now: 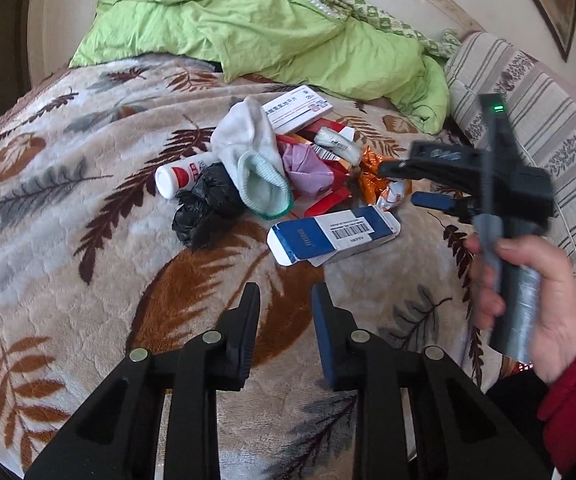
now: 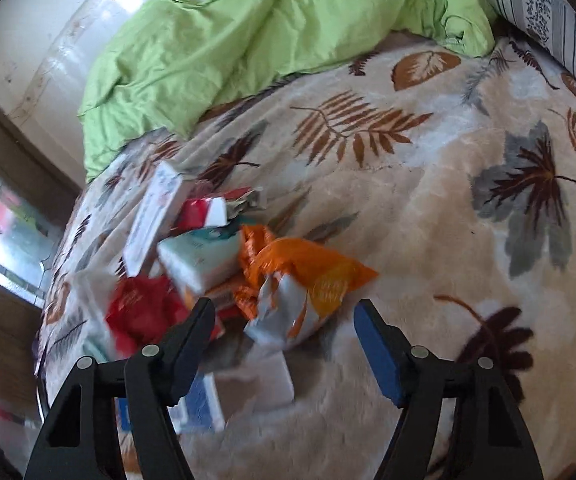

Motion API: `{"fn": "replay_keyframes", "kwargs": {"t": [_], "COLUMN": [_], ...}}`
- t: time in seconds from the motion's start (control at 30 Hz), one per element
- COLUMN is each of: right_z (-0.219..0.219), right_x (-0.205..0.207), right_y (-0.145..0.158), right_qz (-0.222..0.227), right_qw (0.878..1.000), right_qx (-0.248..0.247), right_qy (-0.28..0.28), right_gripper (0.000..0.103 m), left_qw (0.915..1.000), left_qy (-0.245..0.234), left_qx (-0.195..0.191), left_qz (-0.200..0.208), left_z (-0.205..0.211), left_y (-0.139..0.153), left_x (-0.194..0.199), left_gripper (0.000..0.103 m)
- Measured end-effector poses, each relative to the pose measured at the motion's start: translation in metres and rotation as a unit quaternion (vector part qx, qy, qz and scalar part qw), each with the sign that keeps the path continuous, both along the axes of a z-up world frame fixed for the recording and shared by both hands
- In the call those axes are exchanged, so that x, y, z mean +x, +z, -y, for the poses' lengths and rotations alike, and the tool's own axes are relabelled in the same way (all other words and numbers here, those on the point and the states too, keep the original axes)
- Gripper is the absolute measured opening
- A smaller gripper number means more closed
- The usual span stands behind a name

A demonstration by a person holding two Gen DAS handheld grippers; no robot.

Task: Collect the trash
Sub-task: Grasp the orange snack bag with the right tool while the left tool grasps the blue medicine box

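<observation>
A pile of trash lies on a leaf-patterned blanket (image 1: 68,208): a blue and white box (image 1: 332,236), a white sock (image 1: 256,160), a black plastic bag (image 1: 204,204), a white bottle (image 1: 180,176), a white box (image 1: 298,108), red packets (image 1: 328,200) and an orange wrapper (image 1: 376,178). My left gripper (image 1: 286,300) is open and empty, short of the blue box. My right gripper (image 2: 284,316) is open and empty, just above the orange wrapper (image 2: 308,268); in the left wrist view it (image 1: 400,184) hovers at the pile's right side.
A crumpled green duvet (image 1: 256,24) lies behind the pile. A striped pillow (image 1: 528,120) sits at the right. A wall and a window (image 2: 4,232) are beyond the bed's edge. Bare blanket (image 2: 468,240) spreads right of the pile.
</observation>
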State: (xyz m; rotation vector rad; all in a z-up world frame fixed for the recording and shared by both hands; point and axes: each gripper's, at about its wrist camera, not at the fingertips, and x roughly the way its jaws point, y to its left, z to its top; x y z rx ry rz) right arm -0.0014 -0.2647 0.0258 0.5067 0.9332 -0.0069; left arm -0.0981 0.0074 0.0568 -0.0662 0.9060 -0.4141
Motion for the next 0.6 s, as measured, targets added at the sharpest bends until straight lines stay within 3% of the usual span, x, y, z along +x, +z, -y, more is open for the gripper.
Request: {"fn": "replay_keyframes", "kwargs": {"t": [0.03, 0.1, 0.13, 0.3, 0.37, 0.5, 0.6], "right_z": [0.001, 0.006, 0.008, 0.016, 0.021, 0.033, 0.035], "right_x": [0.006, 0.008, 0.005, -0.022, -0.041, -0.075, -0.097], "right_y": [-0.006, -0.017, -0.017, 0.007, 0.018, 0.025, 0.023], "right_qz": [-0.015, -0.023, -0.019, 0.016, 0.030, 0.053, 0.059], "right_qw": [1.000, 0.999, 0.999, 1.000, 0.999, 0.997, 0.996], "right_qx": [-0.007, 0.032, 0.047, 0.023, 0.015, 0.048, 0.060], "right_qy": [-0.005, -0.006, -0.006, -0.010, -0.020, -0.032, -0.037], "right_gripper": [0.053, 0.047, 0.046, 0.046, 0.046, 0.046, 0.046], "left_qw": [1.0000, 1.0000, 0.9999, 0.9988, 0.9966, 0.9873, 0.9832], "left_qy": [0.000, -0.007, -0.010, -0.048, -0.080, -0.142, -0.157], "left_qx": [0.000, -0.001, -0.002, 0.011, 0.017, 0.070, 0.093], "left_qz": [-0.001, -0.007, -0.008, 0.001, 0.004, 0.017, 0.004], "left_z": [0.000, 0.001, 0.002, 0.026, 0.044, 0.086, 0.102], "left_y": [0.000, 0.000, 0.000, 0.010, 0.014, 0.007, -0.007], "left_x": [0.000, 0.003, 0.004, 0.018, 0.025, 0.043, 0.060], "left_gripper": [0.026, 0.027, 0.030, 0.042, 0.057, 0.058, 0.058]}}
